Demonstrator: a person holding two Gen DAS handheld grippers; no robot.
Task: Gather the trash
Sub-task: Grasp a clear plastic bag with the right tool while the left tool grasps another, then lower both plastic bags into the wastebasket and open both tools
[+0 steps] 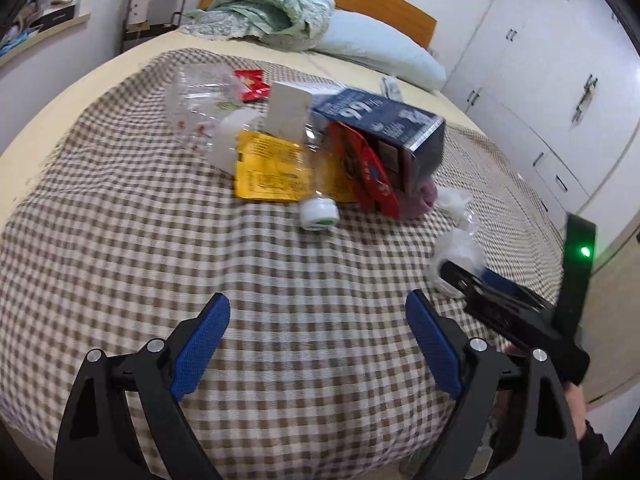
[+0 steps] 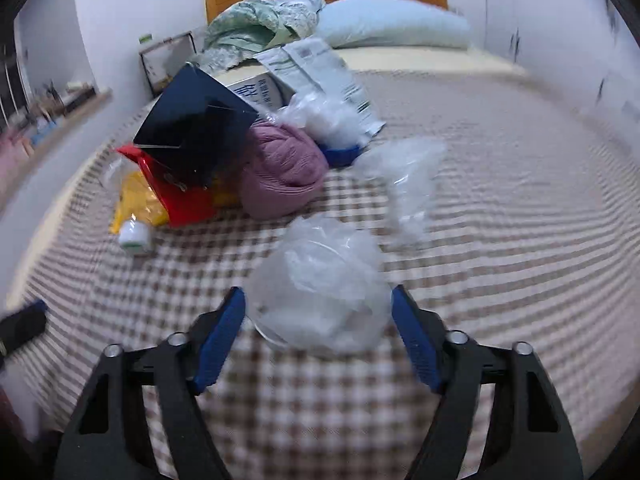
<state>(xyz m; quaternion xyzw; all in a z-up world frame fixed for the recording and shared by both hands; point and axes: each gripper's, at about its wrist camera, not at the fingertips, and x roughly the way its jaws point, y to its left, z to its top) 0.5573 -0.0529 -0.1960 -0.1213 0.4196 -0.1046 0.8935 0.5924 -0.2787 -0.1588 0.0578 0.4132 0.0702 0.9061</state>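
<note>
free: bare checked bed cover (image 1: 160, 240) along the foot edge and toward the left edge | blocked: trash pile mid-bed, dark blue carton (image 1: 384, 128) atop red box (image 1: 368, 172), pink knit bundle (image 2: 280, 168) beside | clear plastic bags (image 2: 320, 284) lie right of pile | headboard end: pillow (image 1: 380, 48), green blanket (image 1: 264, 12)

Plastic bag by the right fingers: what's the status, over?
Left gripper open, empty, over bare blanket. Right gripper around the plastic bag, grip unclear. Trash pile beyond, untouched. Nothing in the way.
</note>
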